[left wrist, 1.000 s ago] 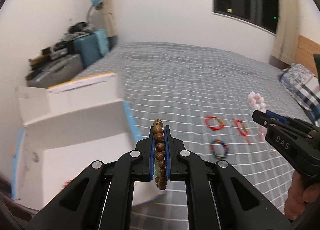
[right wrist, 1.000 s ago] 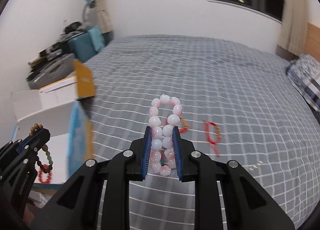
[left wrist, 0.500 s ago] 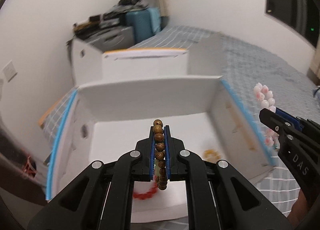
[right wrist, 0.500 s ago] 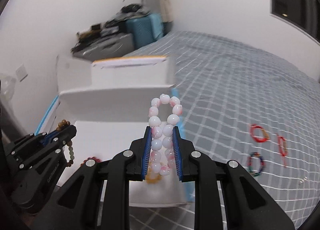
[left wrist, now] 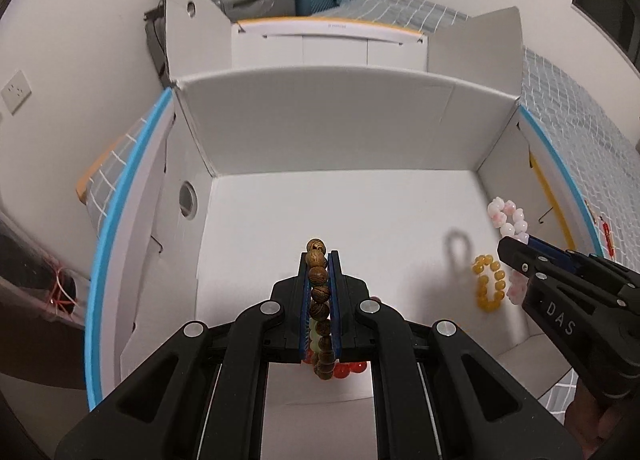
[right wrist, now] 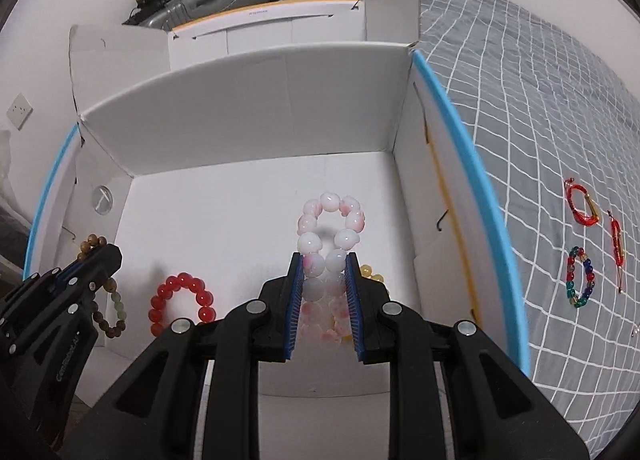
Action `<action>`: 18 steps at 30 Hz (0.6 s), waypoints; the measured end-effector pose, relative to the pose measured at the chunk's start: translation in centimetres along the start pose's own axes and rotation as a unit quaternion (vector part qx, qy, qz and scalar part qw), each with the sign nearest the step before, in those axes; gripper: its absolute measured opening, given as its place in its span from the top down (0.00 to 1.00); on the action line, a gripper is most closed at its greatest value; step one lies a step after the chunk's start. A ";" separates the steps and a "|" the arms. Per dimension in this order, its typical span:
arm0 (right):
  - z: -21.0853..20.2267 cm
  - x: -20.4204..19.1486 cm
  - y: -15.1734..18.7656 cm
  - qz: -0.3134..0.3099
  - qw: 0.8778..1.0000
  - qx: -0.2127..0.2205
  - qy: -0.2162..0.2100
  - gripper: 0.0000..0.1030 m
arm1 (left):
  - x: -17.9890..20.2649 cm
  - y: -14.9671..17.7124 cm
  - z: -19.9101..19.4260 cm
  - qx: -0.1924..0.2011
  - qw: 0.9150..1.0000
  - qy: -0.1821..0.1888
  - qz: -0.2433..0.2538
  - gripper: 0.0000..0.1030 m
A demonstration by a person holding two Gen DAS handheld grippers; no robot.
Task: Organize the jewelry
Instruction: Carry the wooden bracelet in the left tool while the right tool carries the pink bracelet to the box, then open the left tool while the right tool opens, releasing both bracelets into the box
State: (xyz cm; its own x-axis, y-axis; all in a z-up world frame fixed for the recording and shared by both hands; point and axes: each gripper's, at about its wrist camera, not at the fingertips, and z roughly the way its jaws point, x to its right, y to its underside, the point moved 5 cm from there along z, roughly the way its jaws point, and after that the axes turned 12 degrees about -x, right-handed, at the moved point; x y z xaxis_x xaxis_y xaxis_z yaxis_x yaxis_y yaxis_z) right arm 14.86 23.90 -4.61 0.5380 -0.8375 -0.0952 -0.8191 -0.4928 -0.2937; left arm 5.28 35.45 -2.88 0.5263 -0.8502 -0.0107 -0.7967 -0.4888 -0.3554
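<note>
Both grippers hover over the open box (right wrist: 248, 108): left gripper (left wrist: 319, 260) clamps wooden beads (left wrist: 318, 280), right gripper (right wrist: 323, 260) clamps pink beads (right wrist: 330, 228). Best lowered before releasing.

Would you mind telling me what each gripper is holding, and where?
Left gripper pinches the wooden bead bracelet across its strand; right gripper pinches the pink-white bead bracelet mid-loop.

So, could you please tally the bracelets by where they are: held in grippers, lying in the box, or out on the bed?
Held in grippers: 2, wooden bracelet, pink-white bracelet
In the box: 2, red bead bracelet, yellow bead bracelet
On the bed: 3, multicoloured bead bracelet, two red cord bracelets
Total: 7
</note>
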 end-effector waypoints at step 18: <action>-1.8 -0.7 0.2 -0.010 0.999 0.030 -0.005 0.35 | -0.8 0.2 -2.0 0.031 0.999 -0.031 -0.011 0.37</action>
State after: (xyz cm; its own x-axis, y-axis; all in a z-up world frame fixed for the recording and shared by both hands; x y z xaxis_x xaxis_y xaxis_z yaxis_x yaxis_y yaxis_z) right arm 13.91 23.99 -2.91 0.5570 -0.8249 -0.0970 -0.7945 -0.4951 -0.3517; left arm 4.12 35.67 -1.07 0.5631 -0.8242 -0.0601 -0.7654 -0.4927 -0.4139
